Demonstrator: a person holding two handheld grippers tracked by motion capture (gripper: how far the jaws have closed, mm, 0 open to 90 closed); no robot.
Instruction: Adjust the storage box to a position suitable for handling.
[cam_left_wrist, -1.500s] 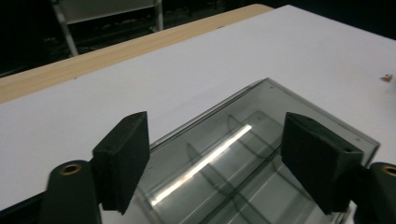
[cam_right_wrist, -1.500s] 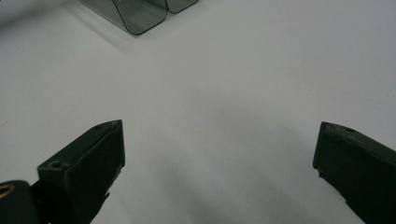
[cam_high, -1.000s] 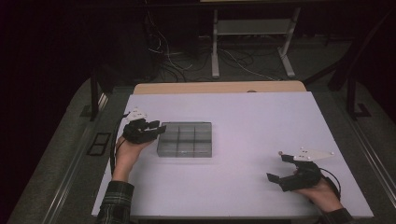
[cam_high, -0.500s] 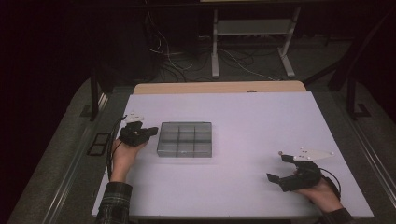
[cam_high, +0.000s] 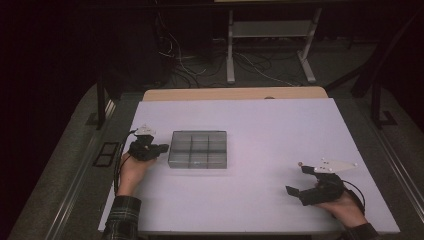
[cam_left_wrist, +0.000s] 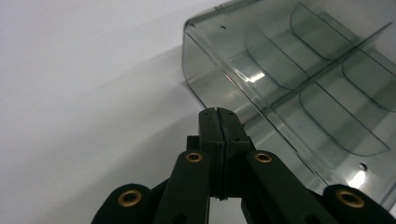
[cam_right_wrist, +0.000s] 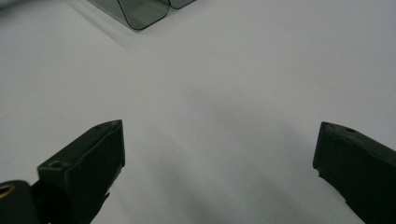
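Dark room, cables and a metal stand on the floor behind; a white bench (cam_high: 280, 130) fills the lit area, nearly bare.

Tray (cam_high: 198, 149): smoky clear plastic, divided into compartments, all of them apparently empty. Sits flat on the left half of the bench, squared to its edges. In the left gripper view its near wall and rounded corner (cam_left_wrist: 205, 60) run diagonally just ahead of the jaw tips.

Left gripper (cam_high: 162, 148): low, at the tray's left side, pointing toward the wall. Jaws have just been closing and now stand pressed together (cam_left_wrist: 218, 113), nothing between them. Tips sit just beside the wall; contact cannot be told. Judgement: closed jaws make a blunt pusher, so the placement suits nudging or sliding the tray across the bench rather than lifting it. A pinch on the wall would need them spread first.

Right gripper (cam_high: 296, 191): well apart from the tray, near the front right of the bench, hand resting by the edge. Jaws spread wide (cam_right_wrist: 215, 154), bare bench between them, a tray corner (cam_right_wrist: 140, 14) far off at the top of its view. Judgement: parked, out of the way, ready to receive or steady if the tray comes across.

Risk, judged: a push low on a light tray may spin it instead of sliding it straight.
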